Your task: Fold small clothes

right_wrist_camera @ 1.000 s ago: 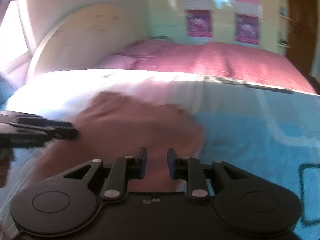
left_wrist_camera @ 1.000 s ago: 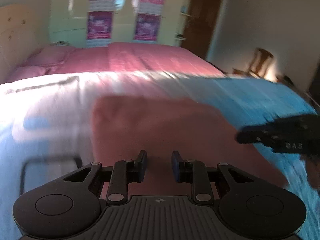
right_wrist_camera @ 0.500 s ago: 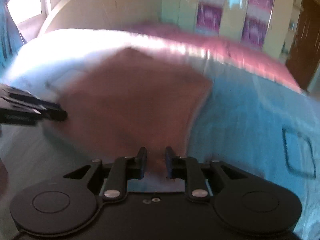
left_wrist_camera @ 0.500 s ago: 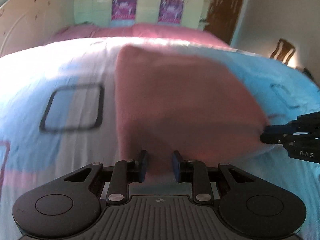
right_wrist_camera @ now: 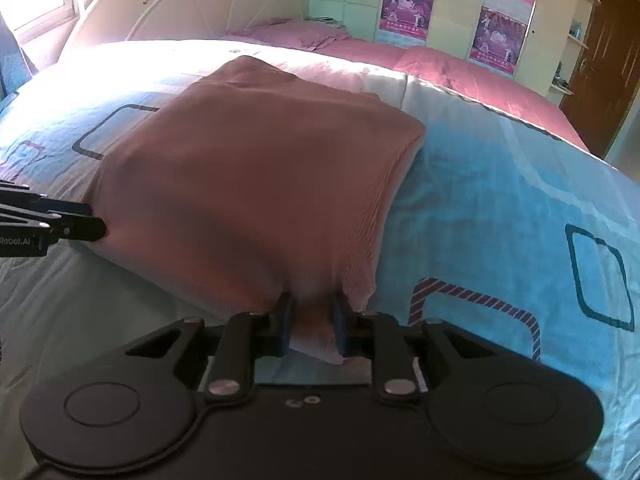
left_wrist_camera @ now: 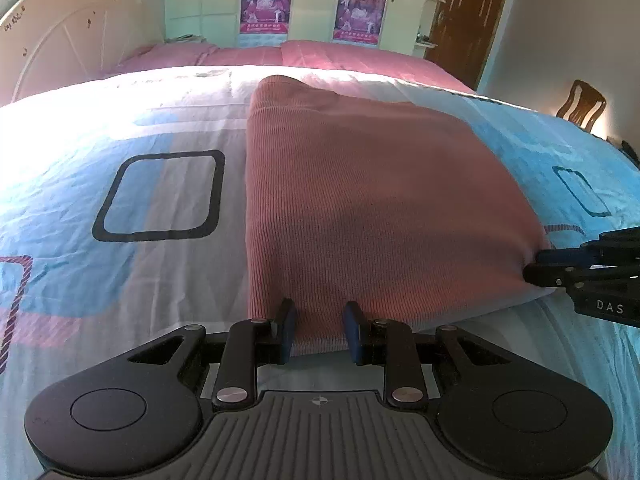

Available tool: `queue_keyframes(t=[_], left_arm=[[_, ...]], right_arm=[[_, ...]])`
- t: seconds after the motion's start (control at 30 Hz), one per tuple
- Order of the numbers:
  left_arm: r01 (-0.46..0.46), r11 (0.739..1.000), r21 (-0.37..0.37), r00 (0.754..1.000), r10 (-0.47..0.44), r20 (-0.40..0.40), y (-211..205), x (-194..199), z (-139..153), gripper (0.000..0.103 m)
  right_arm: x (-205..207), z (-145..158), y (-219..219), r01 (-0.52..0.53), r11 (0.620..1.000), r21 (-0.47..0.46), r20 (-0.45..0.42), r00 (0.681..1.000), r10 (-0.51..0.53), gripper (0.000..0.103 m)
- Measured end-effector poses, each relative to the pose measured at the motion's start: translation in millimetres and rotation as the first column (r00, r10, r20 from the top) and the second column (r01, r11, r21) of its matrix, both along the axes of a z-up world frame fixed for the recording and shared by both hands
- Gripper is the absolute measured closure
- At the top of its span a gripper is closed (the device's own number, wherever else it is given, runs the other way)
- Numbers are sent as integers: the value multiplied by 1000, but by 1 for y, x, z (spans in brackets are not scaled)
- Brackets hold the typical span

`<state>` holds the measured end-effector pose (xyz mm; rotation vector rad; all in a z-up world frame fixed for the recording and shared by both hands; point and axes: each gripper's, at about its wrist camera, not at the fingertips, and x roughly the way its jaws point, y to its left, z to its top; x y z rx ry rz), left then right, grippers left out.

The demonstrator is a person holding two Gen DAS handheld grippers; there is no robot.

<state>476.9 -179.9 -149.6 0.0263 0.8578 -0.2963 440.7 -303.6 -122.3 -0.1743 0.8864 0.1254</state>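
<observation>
Two grippers sit at the near hem of a ribbed dusty-pink garment [left_wrist_camera: 372, 200] spread on the blue-and-white patterned bedspread [left_wrist_camera: 120, 240]. The left gripper [left_wrist_camera: 319, 330] holds its jaws narrowly apart with the near-left corner of the cloth between them, and I cannot tell whether the pads press on it. The right gripper [right_wrist_camera: 311, 326] has the near-right corner bunched between its jaws, which are opening. To my eye a fold has just been laid down; next, both should let go, then take new edges for the following fold.
</observation>
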Motion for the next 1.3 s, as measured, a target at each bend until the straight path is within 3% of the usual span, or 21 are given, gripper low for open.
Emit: queue_keyframes(t=[0.17,0.27,0.37,0.53,0.63,0.67,0.7,0.8,0.9,1.03,1.1,1.13,1.2,1.27,1.3], left_arm=[[-30,999,26,999,29,25,-1,-2,14,73],[-82,997,13,991,80,107,7,0,28,21],[-93,996,15,989,91,117,10,18,34,20],[-112,993,-45,991,115,72,11,53,26,20],[-124,991,-59,992,123,-18,10,72,4,20],[-138,988,-75,990,135,-48,10,75,-3,15],[-163,983,-87,985,157,-69,12,78,-5,14],[-143,989,-43,989,142,-36,6,75,5,14],[-107,993,-52,994,108,8,8,71,15,14],[-56,990,-129,998,56,-9,14,91,19,14],[-45,981,-189,998,37,-46,18,103,15,14],[-35,973,-230,997,20,-68,21,107,12,14],[-39,967,-251,995,15,-100,22,114,6,14],[-19,974,-225,994,-6,-112,19,119,1,15],[-9,976,-217,992,-18,-123,16,121,-3,20]], right_arm=[[1,11,-3,-11,1000,18,8,1000,11,81],[-3,34,-7,-2,999,42,127,992,-3,58],[9,42,-28,38,990,139,170,983,-62,59],[40,29,-52,92,960,264,138,982,-132,70],[56,6,-52,113,963,246,72,988,-134,77],[63,-9,-52,122,967,223,16,992,-129,75],[64,-15,-56,125,958,256,21,991,-135,76],[64,-2,-60,121,958,262,17,991,-130,76],[55,12,-69,98,951,294,96,987,-131,69],[67,-1,-98,126,886,446,17,989,-149,63],[73,-6,-113,127,833,539,-20,990,-138,41],[76,-10,-118,127,815,565,-32,991,-132,39],[81,-14,-122,127,811,572,-60,992,-113,43],[85,-20,-125,112,805,582,-90,993,-73,43],[88,-20,-127,103,796,596,-92,994,-60,45]])
